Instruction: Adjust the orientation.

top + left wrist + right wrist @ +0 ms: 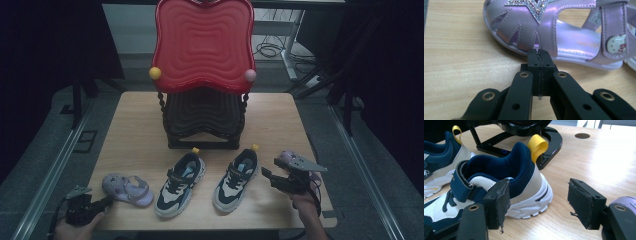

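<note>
Purple sandal (554, 37) lies just beyond the closed, empty left tool (539, 53); right tool (539, 205) gapes, level.

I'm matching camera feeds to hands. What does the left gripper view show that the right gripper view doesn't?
Left gripper view alone: shut tongs nosed up to a purple sandal with a glittery star and a cat-face button.

Right gripper view alone: open tongs beside the heel of a navy and white sneaker with a yellow pull loop, its twin, and a black rack base.

Both: the wooden table and black tongs.
</note>
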`<state>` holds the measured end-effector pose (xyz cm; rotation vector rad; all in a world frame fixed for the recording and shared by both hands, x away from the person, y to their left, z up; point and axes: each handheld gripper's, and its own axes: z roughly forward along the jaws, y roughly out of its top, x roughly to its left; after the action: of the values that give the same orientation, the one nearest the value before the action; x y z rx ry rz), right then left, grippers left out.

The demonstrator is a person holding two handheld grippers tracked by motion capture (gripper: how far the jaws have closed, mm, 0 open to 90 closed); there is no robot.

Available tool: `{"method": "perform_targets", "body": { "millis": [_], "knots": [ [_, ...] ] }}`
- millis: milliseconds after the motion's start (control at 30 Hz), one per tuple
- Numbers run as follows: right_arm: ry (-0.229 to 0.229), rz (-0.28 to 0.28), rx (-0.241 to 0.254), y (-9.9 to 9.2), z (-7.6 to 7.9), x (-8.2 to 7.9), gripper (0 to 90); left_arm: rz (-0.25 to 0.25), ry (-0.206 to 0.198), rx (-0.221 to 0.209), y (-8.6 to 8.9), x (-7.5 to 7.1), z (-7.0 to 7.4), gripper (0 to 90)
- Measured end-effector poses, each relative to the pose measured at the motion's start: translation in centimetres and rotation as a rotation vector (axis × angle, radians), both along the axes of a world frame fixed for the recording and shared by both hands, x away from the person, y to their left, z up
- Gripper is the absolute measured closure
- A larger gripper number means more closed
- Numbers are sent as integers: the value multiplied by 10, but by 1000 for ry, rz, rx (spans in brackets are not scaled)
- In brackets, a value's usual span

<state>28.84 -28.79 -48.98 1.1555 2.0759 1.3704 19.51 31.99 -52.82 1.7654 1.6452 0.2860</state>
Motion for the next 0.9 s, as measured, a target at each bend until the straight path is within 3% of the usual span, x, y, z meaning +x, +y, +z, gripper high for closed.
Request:
{"method": "perform_targets", "body": {
  "millis": [400, 900],
  "knots": [
    [-8, -11, 10, -1, 1, -1, 340, -20, 28, 31, 7, 15, 4, 896],
    [-7, -15, 10, -2, 1, 0, 340, -50, 51, 50, 18, 47, 8, 897]
  ]
}}
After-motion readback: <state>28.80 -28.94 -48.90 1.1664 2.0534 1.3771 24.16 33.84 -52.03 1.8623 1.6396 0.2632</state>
